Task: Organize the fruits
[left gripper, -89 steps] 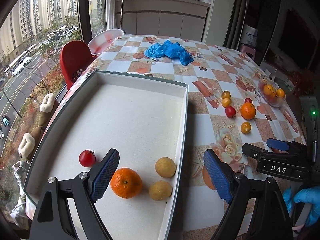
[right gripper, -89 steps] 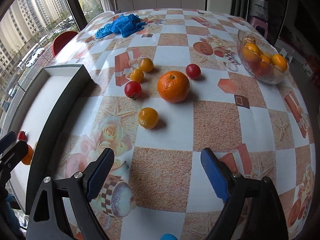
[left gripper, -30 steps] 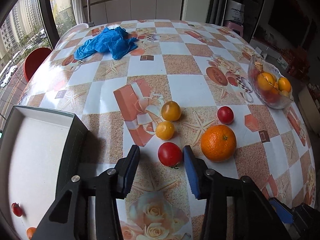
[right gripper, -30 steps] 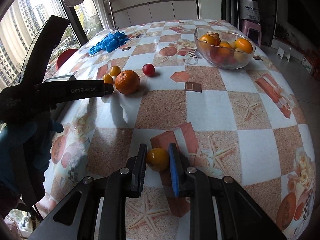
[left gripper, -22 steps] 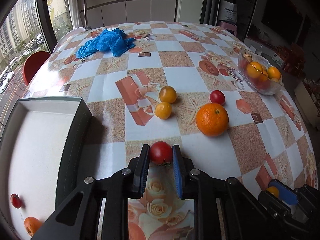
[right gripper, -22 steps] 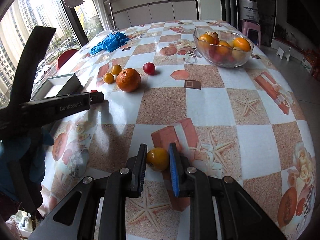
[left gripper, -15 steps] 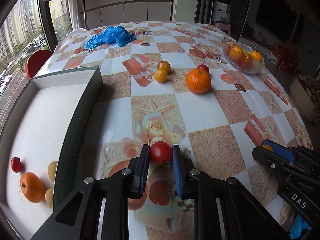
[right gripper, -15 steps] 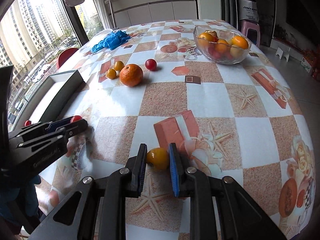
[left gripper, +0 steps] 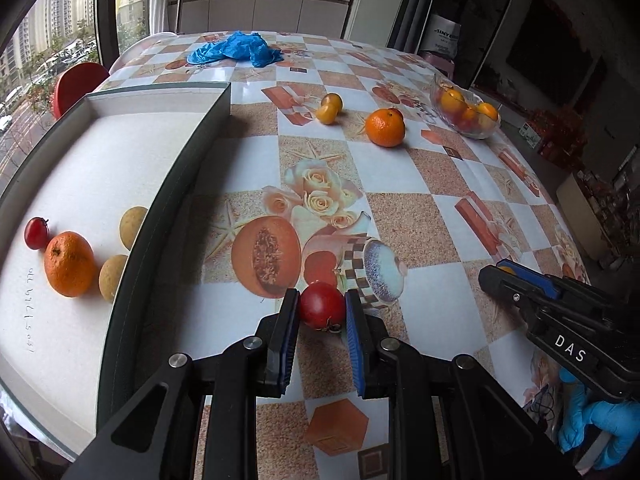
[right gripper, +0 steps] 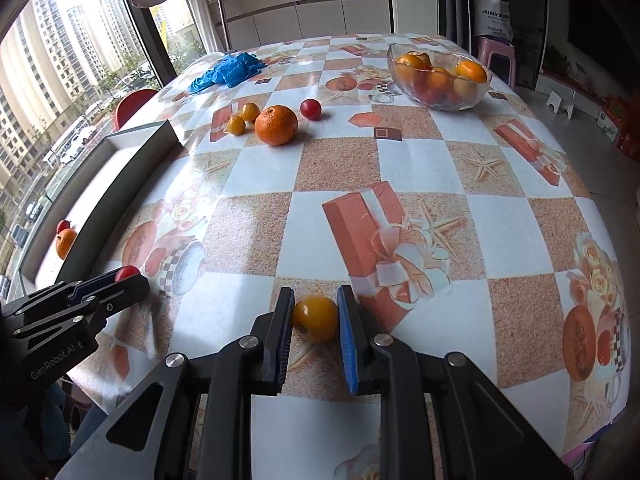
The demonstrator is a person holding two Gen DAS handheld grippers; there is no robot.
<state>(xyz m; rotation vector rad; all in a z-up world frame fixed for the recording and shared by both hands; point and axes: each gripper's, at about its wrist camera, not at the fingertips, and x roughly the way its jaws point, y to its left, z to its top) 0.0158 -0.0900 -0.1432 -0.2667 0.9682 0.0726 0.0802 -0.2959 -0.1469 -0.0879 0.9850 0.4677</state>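
My left gripper (left gripper: 322, 314) is shut on a red tomato (left gripper: 321, 305) and holds it above the table's near edge, right of the white tray (left gripper: 168, 184). The tray holds an orange (left gripper: 68, 258), a small red tomato (left gripper: 36, 233) and two tan round fruits (left gripper: 133, 221). My right gripper (right gripper: 314, 322) is shut on a yellow tomato (right gripper: 315, 318), above the near part of the table. On the table lie an orange (right gripper: 276, 125), two yellow tomatoes (right gripper: 243, 118) and a small red tomato (right gripper: 311, 108).
A glass bowl (right gripper: 438, 76) of mixed fruit stands at the far right. A blue cloth (right gripper: 226, 70) lies at the far side. A red chair (left gripper: 76, 84) stands beyond the tray by the window. The left gripper also shows in the right wrist view (right gripper: 80, 304).
Both grippers closed on their fruits and pulled back toward the near edge. The left gripper has carried the red tomato nearer and toward the tray side.
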